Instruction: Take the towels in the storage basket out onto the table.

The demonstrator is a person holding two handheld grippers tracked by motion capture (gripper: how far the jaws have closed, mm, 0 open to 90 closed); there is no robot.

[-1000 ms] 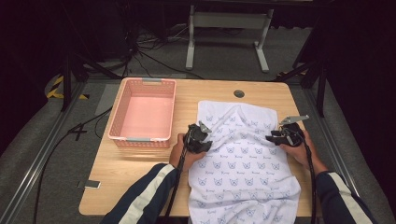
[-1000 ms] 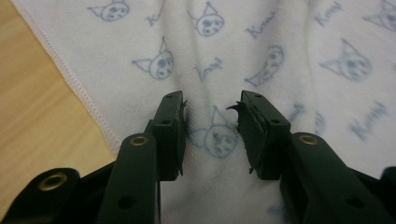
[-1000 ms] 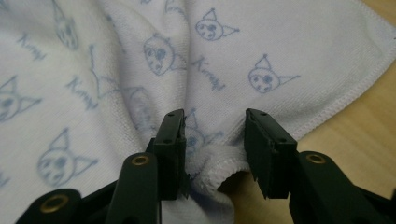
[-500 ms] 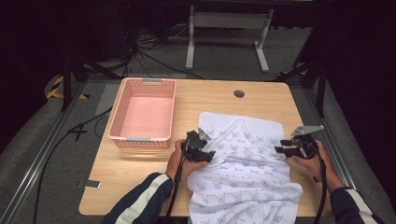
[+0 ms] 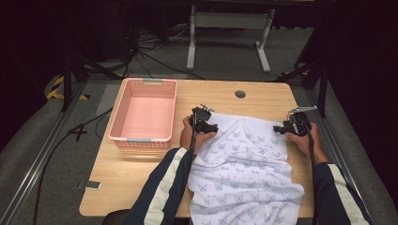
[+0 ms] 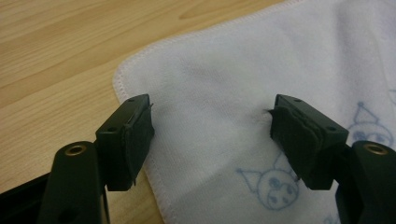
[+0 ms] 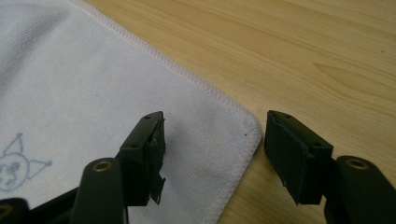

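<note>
The white towel (image 5: 248,168) hangs over the near edge of the worktop (image 5: 117,183) and runs away from the person, its far edge now lying flat and straight across the wood. A second ago the far end reached further up the worktop; it has since been drawn back toward the person and set down smooth, which suggests the spreading step is done and a fold could come next.

Both grippers have just been opening. The left gripper (image 6: 212,135) has its jaws wide apart over the towel's far left corner, with cloth below them but nothing pinched. The right gripper (image 7: 215,149) likewise stands wide over the far right corner, its pads clear of the hem.

In the high view the left gripper (image 5: 202,123) and right gripper (image 5: 292,126) sit low at the two far corners, pointing inward toward each other, forearms in striped sleeves reaching up from the near edge. Further left the pink basket (image 5: 143,115) stands apart from the towel.
</note>
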